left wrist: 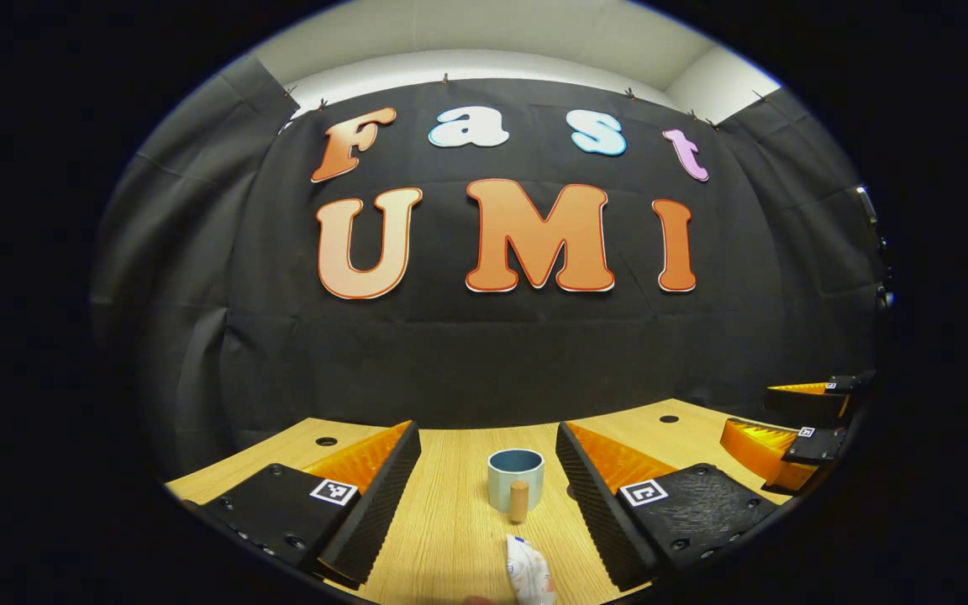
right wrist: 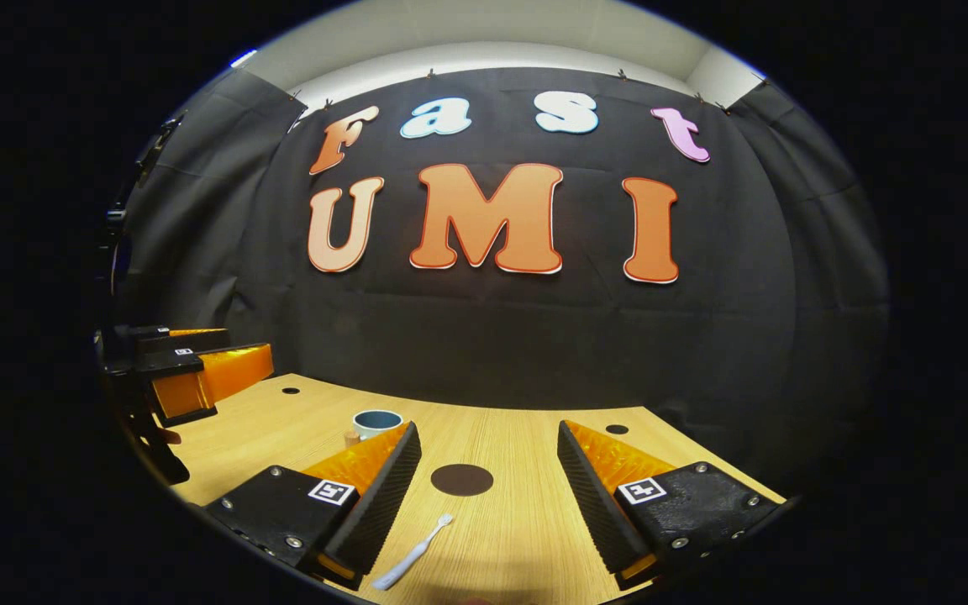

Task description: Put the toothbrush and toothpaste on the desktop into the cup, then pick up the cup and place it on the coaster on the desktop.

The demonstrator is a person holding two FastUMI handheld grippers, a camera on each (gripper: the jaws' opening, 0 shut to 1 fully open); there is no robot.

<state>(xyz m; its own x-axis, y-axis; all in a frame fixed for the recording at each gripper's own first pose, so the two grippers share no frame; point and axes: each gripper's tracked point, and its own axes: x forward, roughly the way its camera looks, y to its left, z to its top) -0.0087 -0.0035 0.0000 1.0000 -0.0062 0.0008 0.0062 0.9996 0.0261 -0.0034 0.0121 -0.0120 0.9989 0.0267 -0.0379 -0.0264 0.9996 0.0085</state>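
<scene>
In the left gripper view a pale blue cup (left wrist: 515, 481) stands upright on the wooden desk, straight ahead between my left gripper's (left wrist: 488, 479) open fingers. A white toothpaste tube (left wrist: 529, 570) with a tan cap (left wrist: 518, 501) lies in front of the cup, cap end towards it. In the right gripper view a white toothbrush (right wrist: 413, 552) lies on the desk between my right gripper's (right wrist: 488, 479) open fingers, near the left finger. A dark round coaster (right wrist: 461, 479) lies flat just beyond it. The cup (right wrist: 376, 423) stands farther off to the left.
The wooden desk (right wrist: 526, 521) has small round holes (right wrist: 617, 429) near its back edge. The black cloth wall hangs right behind it. The right gripper (left wrist: 795, 424) appears at the right edge of the left gripper view, and the left gripper (right wrist: 198, 370) at the left edge of the right gripper view.
</scene>
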